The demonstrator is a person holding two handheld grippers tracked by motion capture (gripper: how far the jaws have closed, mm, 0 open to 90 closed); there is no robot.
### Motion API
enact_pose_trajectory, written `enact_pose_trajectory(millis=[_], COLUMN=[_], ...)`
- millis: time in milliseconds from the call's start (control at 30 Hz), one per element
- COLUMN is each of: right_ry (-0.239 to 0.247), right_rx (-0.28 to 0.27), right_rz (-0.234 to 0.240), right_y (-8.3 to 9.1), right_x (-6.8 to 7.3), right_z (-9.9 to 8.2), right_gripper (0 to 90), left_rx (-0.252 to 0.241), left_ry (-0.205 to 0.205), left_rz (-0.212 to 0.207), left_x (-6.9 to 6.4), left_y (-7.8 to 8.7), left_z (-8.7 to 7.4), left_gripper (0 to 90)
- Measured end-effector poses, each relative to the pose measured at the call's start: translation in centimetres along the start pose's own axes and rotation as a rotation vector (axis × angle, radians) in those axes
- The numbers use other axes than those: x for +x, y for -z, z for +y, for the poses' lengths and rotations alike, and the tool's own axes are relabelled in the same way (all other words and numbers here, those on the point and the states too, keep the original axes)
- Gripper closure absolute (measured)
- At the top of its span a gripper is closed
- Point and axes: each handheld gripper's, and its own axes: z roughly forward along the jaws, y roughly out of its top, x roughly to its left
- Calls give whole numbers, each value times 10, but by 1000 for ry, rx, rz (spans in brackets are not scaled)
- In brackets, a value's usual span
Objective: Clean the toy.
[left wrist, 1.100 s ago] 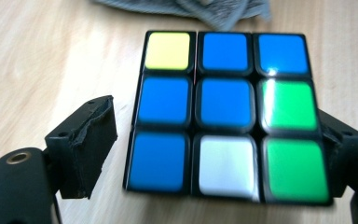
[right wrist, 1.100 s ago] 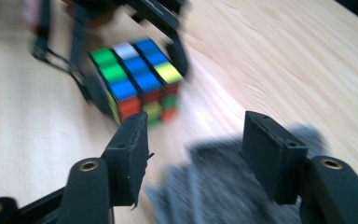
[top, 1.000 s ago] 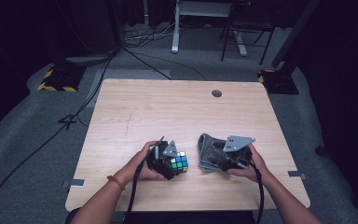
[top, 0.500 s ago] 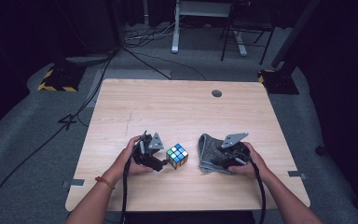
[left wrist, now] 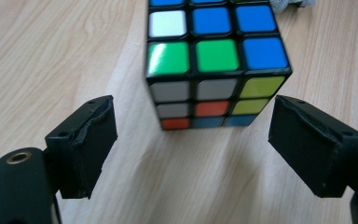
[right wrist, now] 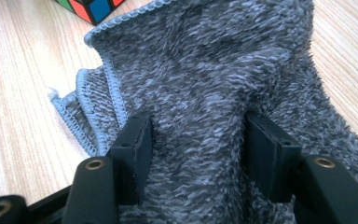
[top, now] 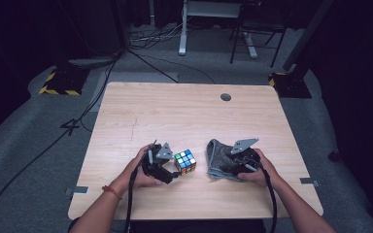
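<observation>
A scrambled puzzle cube (top: 185,162) stands free on the wooden table (top: 175,111), near the front. My left gripper (top: 172,171) lies just left of it, open. In the left gripper view the cube (left wrist: 214,60) sits at the tips of my left gripper (left wrist: 193,112), touching neither pad. To the right lies a crumpled grey fleece cloth (top: 216,153). My right gripper (top: 227,167) rests on it. Its jaws have just been closing, and in the right gripper view a bunched fold of the cloth (right wrist: 205,60) is pressed between the pads of my right gripper (right wrist: 198,130). A corner of the cube (right wrist: 91,7) shows beyond the cloth.
A round cable hole (top: 226,97) sits near the table's far edge. Bare wood stretches behind the cube and cloth. Both forearms come in over the front edge, with cables trailing down. On the floor beyond are cables, a desk leg (top: 181,29) and chair legs.
My left gripper has drawn back to the left off the cube, which now stands alone. My right gripper has sunk a little onto the cloth.
</observation>
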Motion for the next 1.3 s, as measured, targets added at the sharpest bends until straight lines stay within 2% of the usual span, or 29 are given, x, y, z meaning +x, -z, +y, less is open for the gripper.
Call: enact_pose_trajectory(millis=[100,167,333,367,400,467,567,667,733,800,900,1033,1167,1233,1300], right_ry=[-2,-1,-1,1,4,8,21,36,46,49,37,70,118,144,154], right_rx=[-1,-2,-2,-1,-2,-9,-15,-15,-25,-64,-171,-249,-282,-261,-240], right_rz=[-2,-3,-3,-6,-8,1,0,-8,-14,-6,41,88,139,152,153], right_y=[0,0,-1,0,-1,-1,-1,-1,0,7,28,45,48,45,40], right_x=[0,0,0,1,1,2,3,5,6,6,6,23,44,53,60], right_z=[0,0,0,0,0,-1,0,1,2,4,11,25,41,47,51], right_gripper=[450,450,458,469,494,560,682,756,782,791,792,791,790,789,788], left_rx=[-5,-7,5,4,6,5,-5,-5,5,2,-7,-11,8,2,6], left_ry=[27,38,20,15,10,11,13,9,-12,-33,-69,-113,-178,-199,-213], left_rz=[-2,16,29,22,18,2,-10,-19,-10,-18,-23,-39,-47,-65,-58], left_x=[-2,-3,-3,-3,-2,-2,-2,-1,-2,-5,-12,-25,-42,-48,-53], left_y=[-9,-15,-26,-27,-27,-28,-30,-29,-28,-25,-22,-23,-31,-33,-34], left_z=[4,8,12,12,13,13,13,13,14,16,23,36,48,53,55], left_gripper=[158,159,165,190,224,234,321,328,331,332,332,333,334,334,334])
